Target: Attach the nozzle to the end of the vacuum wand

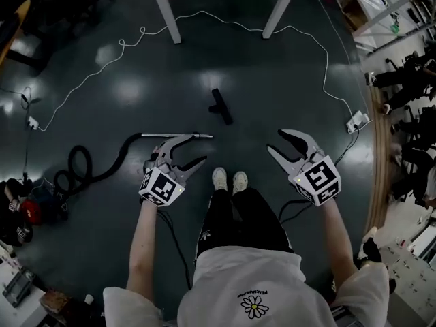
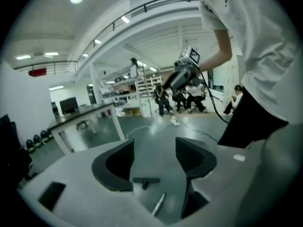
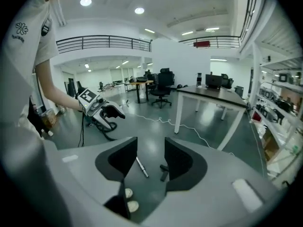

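Observation:
The black T-shaped nozzle [image 1: 220, 106] lies on the dark floor ahead of the person's feet. The silver wand [image 1: 182, 135] lies to its left, its black hose [image 1: 102, 172] curling away leftward. My left gripper [image 1: 195, 148] hangs open above the wand's free end, holding nothing. My right gripper [image 1: 276, 142] is open and empty, to the right of the nozzle. The left gripper view frames the nozzle [image 2: 146, 180] and the wand tip [image 2: 158, 204] between the open left gripper [image 2: 154, 160]. The right gripper view shows the wand end [image 3: 141, 167] and nozzle [image 3: 164, 172] between the open right gripper [image 3: 150, 157].
A white table's legs [image 1: 165, 11] stand at the far side. A white cable [image 1: 303, 38] loops over the floor to a power strip [image 1: 357, 121] on the right. The person's white shoes [image 1: 229, 180] are between the grippers. Bags and clutter [image 1: 20, 210] sit at the left.

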`<state>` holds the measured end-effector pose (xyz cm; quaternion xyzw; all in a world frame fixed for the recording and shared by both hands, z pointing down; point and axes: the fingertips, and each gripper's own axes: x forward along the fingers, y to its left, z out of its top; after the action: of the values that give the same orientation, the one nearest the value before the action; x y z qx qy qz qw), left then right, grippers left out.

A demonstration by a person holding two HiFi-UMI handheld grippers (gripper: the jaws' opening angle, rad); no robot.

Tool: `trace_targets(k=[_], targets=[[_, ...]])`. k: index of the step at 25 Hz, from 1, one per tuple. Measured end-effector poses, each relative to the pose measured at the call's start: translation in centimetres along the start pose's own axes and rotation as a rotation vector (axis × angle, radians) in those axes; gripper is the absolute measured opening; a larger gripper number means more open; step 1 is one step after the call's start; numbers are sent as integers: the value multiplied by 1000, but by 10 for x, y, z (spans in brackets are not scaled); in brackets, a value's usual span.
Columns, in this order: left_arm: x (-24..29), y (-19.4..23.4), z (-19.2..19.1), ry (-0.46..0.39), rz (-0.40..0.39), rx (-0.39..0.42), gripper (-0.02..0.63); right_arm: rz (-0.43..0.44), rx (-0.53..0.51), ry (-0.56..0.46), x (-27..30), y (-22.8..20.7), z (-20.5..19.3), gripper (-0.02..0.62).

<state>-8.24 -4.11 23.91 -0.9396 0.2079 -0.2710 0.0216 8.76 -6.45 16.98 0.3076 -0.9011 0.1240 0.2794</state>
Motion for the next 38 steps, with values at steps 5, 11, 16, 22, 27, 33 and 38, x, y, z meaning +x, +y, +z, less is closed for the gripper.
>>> trace_targets(k=[5, 11, 16, 22, 27, 33, 38], targets=[[112, -7, -251, 427, -258, 88, 329, 165, -163, 91, 158, -60, -110, 218], [260, 7, -532, 623, -349, 83, 347, 252, -458, 181, 410, -106, -316, 259], [326, -11, -659, 735, -447, 177, 350, 328, -611, 200, 553, -115, -423, 259], [334, -13, -723, 812, -480, 219, 260, 398, -687, 331, 657, -108, -470, 257], [333, -12, -717, 758, -443, 189, 241, 331, -852, 448, 690, -125, -504, 210], [333, 14, -694, 675, -315, 114, 225, 349, -723, 338, 673, -123, -492, 187], [324, 62, -642, 496, -178, 35, 225, 413, -600, 193, 609, -95, -476, 187]])
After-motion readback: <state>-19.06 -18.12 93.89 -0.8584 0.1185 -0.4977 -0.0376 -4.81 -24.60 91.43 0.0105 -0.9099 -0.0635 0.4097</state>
